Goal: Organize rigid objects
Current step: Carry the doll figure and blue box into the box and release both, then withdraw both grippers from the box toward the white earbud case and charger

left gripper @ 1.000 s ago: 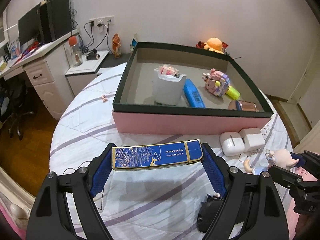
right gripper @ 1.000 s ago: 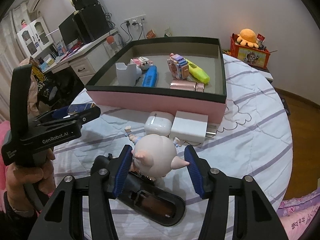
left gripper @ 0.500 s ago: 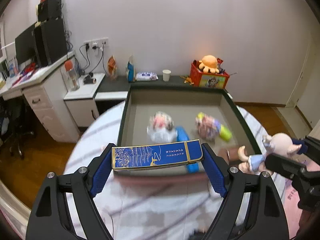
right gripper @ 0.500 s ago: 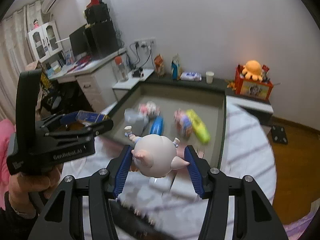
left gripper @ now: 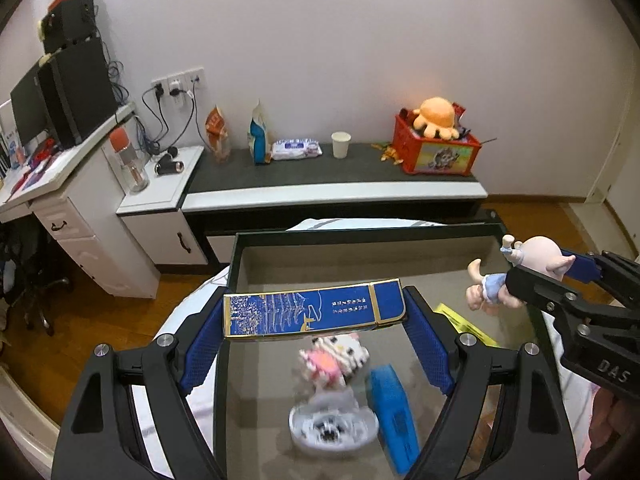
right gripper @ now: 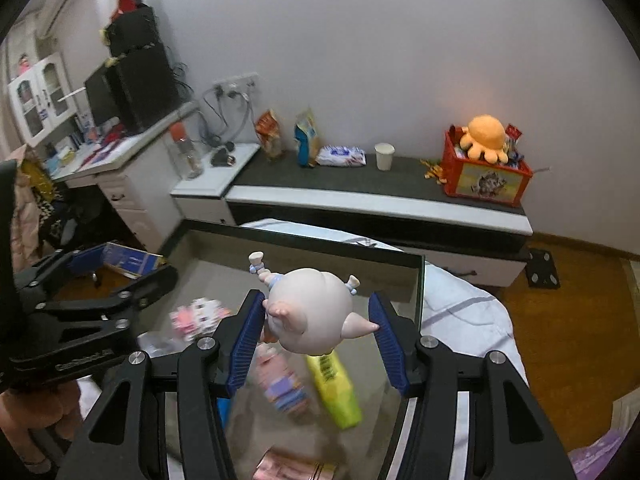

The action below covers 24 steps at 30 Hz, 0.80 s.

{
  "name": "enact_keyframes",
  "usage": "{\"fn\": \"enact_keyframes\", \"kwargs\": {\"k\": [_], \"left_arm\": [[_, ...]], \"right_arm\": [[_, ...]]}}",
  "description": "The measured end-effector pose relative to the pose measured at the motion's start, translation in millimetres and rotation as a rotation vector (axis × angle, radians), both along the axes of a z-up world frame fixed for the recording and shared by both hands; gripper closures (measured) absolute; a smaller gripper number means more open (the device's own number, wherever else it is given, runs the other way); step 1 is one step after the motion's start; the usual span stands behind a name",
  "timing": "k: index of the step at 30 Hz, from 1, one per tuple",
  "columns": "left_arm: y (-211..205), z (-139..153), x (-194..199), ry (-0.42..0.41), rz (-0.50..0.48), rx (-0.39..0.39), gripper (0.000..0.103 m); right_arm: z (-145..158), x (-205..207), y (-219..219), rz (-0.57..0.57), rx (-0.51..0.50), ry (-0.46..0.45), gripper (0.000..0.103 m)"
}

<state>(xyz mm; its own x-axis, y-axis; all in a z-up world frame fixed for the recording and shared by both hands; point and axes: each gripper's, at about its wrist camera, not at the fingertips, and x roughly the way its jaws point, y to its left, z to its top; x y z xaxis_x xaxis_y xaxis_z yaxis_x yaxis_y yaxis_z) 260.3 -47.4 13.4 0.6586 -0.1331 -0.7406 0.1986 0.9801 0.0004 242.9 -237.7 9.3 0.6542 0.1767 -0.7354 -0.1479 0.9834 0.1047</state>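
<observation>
My left gripper (left gripper: 314,326) is shut on a flat blue box with gold print (left gripper: 312,313), held level above the dark-rimmed storage box (left gripper: 360,237). My right gripper (right gripper: 318,332) is shut on a pale pink pig figurine (right gripper: 308,320), held over the same storage box (right gripper: 304,241) near its right side. The figurine (left gripper: 520,270) and right gripper also show at the right of the left wrist view. The left gripper with the blue box (right gripper: 132,259) shows at the left of the right wrist view.
Inside the storage box lie a pink block toy (left gripper: 334,360), a white cup (left gripper: 332,426), a blue case (left gripper: 394,412), a yellow marker (right gripper: 334,388) and a block figure (right gripper: 280,384). Beyond are a low bench (left gripper: 332,184), a desk (left gripper: 68,184) and a red crate (left gripper: 436,148).
Both grippers have lifted from the table with their objects and moved forward over the storage box. The view now looks down into the box and across the room.
</observation>
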Motion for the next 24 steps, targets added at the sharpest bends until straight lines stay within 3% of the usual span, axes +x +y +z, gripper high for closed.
{"fn": "enact_keyframes", "kwargs": {"k": [6,12,15,24], "left_arm": [[-12,-24,16,0.054,-0.024,0.022,0.018],[-21,-36,17,0.112,-0.028,0.070,0.017],[-19,-32,10,0.097,-0.016,0.081,0.008],[-1,6,-33,-0.001,0.005,0.026,0.002]], "right_arm": [[-25,20,-1,-0.007,-0.021,0.060,0.048],[-29,23,0,-0.026,-0.057,0.069,0.046],[-22,18,0,-0.033,-0.067,0.056,0.022],[0,-12,-1,-0.048,-0.062,0.018,0.020]]}}
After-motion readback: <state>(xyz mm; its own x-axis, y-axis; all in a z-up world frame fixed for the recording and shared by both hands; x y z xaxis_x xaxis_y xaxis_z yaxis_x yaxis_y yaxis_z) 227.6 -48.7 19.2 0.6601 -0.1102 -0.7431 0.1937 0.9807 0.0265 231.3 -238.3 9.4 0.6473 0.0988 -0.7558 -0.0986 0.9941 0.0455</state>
